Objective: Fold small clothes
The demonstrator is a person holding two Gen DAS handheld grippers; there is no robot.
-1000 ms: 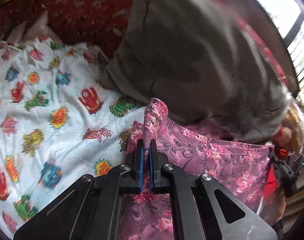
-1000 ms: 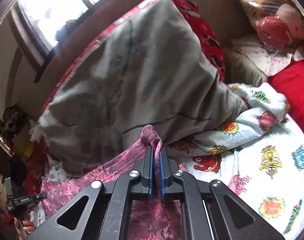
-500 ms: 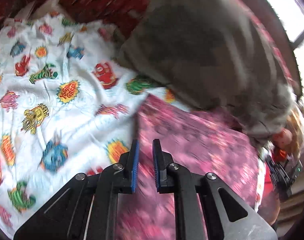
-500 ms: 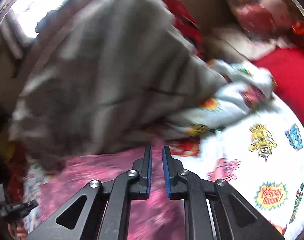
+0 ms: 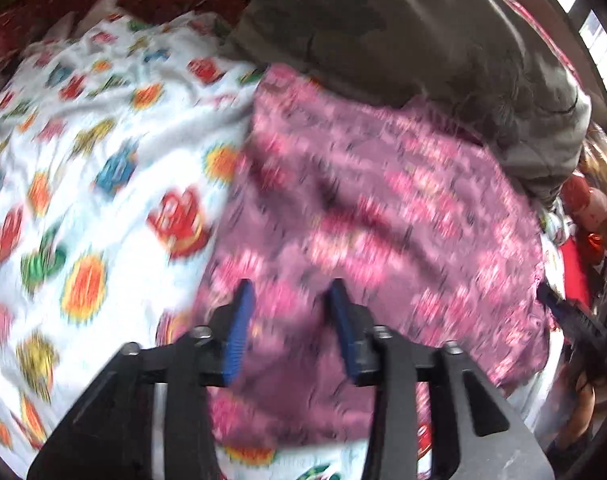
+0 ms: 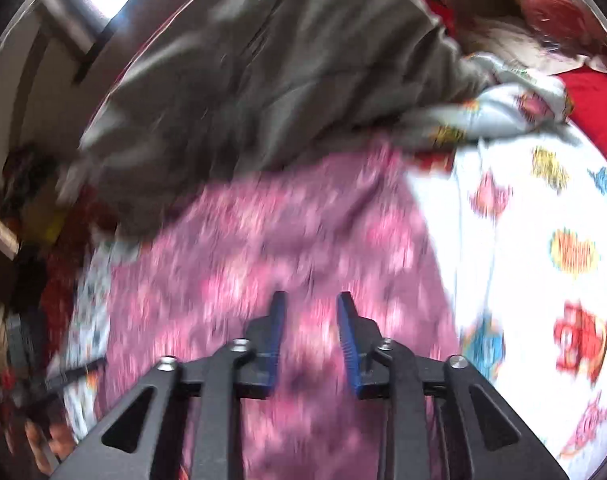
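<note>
Left gripper [image 5: 289, 316] and right gripper [image 6: 310, 322]: jaws apart and opening, nothing clamped. Pink floral garment [image 5: 383, 208] lies spread across frame centre on the cartoon-print sheet [image 5: 83, 160], below the grey blanket [image 5: 403, 32].

Cartoon-print sheet [image 5: 103, 184] (blurred), perhaps grey blanket [image 6: 263, 80]

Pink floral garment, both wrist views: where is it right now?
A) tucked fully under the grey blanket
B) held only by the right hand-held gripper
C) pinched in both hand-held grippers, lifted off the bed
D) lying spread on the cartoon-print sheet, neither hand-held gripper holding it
D. The pink floral garment lies spread on the cartoon-print sheet; the left hand-held gripper and right hand-held gripper are opening, with nothing pinched between the fingers.
</note>
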